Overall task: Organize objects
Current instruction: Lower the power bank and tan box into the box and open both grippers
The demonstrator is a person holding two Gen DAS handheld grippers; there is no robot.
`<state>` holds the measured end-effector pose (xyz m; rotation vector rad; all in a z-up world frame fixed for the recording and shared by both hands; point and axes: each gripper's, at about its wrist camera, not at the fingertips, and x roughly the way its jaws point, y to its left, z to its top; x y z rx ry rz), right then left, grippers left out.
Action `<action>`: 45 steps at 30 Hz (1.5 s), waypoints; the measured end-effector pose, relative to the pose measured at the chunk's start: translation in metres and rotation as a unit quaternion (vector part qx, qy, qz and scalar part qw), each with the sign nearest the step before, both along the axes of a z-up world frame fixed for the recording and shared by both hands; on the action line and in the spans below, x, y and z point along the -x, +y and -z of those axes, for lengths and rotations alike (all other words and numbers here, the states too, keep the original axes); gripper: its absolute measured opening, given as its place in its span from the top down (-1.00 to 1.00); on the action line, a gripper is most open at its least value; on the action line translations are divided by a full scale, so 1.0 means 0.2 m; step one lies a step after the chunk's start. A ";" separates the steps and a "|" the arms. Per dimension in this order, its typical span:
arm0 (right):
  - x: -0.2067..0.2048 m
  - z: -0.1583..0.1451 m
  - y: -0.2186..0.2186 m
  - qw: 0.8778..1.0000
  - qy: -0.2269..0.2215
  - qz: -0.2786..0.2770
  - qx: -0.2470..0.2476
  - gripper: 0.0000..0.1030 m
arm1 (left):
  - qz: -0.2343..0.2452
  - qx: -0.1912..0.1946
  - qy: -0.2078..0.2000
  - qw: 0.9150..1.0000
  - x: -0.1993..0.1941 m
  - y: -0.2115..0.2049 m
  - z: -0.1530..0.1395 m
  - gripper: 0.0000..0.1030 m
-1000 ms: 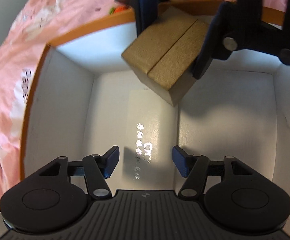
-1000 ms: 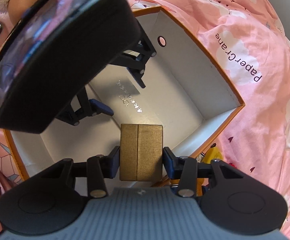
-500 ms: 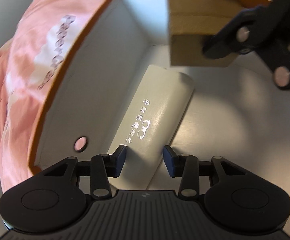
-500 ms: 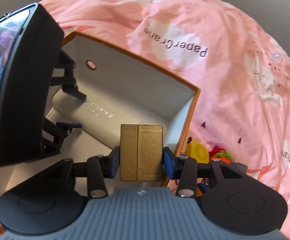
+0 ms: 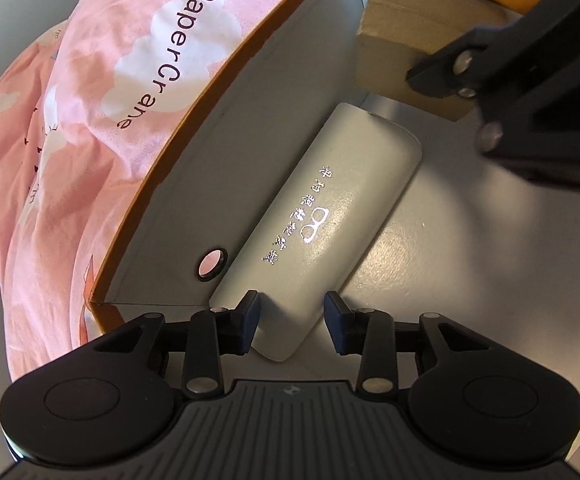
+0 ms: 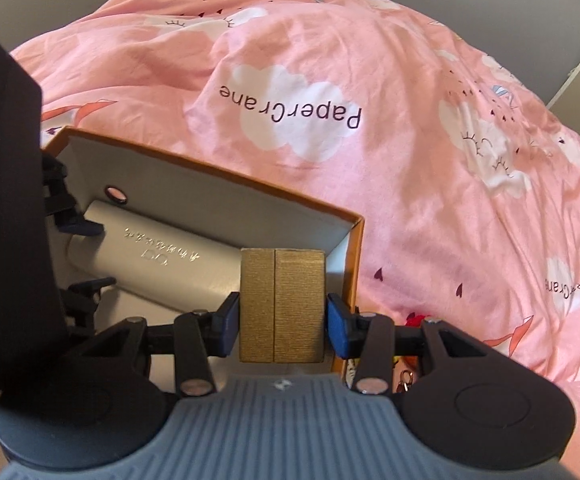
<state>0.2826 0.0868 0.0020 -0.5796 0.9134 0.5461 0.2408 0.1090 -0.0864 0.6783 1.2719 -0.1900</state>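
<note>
Two things matter at once: the gold box (image 6: 282, 306) is pinched flat between the pads of my right gripper (image 6: 281, 328), and the white glasses case (image 5: 322, 232) lies on the floor of the orange-rimmed carton (image 6: 209, 176) along its side wall. My left gripper (image 5: 292, 322) sits at the case's near end, jaws parted a little wider than the case, blue pads either side, gripping nothing that I can see. From the right wrist view the case runs off toward ten o'clock and the carton's corner stands at one o'clock, tight against the box's right edge. I judge the job is to seat the box in that corner, just off the case's end. I want it level and clear of the rim (image 6: 354, 264), then set down before I let go. The pink duvet (image 6: 410, 160) underneath is soft, so pressing hard could tip the carton.
</note>
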 end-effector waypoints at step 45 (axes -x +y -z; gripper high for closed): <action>0.15 0.05 -0.10 0.971 0.126 -0.189 0.075 0.68 | 0.024 -0.008 -0.008 1.000 0.33 -0.16 -0.15 0.21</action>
